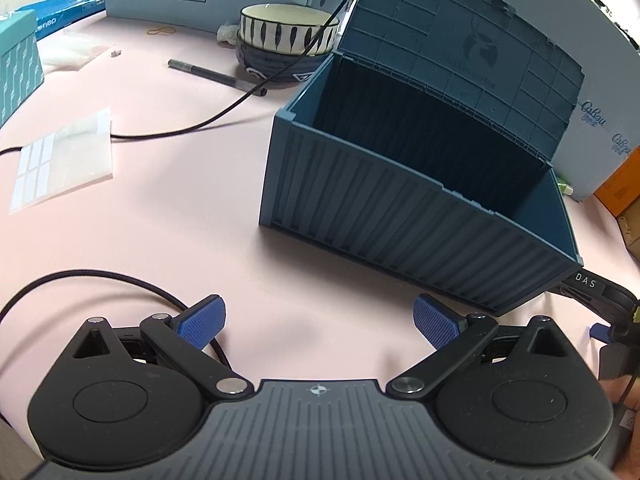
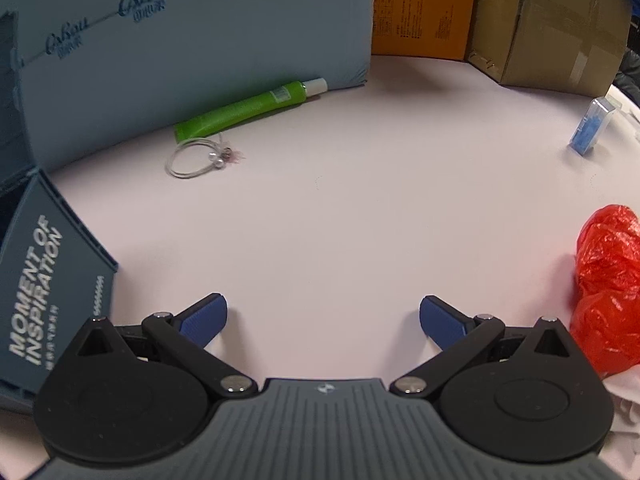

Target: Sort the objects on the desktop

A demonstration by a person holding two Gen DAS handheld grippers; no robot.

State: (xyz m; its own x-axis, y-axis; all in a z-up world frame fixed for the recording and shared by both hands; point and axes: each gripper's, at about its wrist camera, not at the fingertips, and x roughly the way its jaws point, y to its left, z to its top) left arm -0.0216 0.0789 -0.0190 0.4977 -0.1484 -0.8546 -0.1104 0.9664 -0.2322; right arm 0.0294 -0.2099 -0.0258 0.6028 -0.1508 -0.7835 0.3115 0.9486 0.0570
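Since both my claws are spread wide and hold nothing, I judge the step is choosing a first item. My right gripper (image 2: 323, 316) faces the green tube (image 2: 248, 110) by the table's far edge, a hair tie (image 2: 196, 158) just beside it; I'd close across the tube's middle. My left gripper (image 1: 318, 322) hovers near the blue container-style storage box (image 1: 416, 208), lid (image 1: 460, 52) raised; what shows of its inside looks empty. Two stacked bowls (image 1: 286, 46) sit behind it, a cable (image 1: 208, 120) draped over them.

storage box (image 1: 400, 216): 1 | stacked bowls (image 1: 286, 46): 2 | pen (image 1: 208, 73): 1 | green tube (image 2: 248, 110): 1 | hair ties (image 2: 196, 158): 2 | red bag (image 2: 608, 292): 1 | small blue box (image 2: 592, 132): 1
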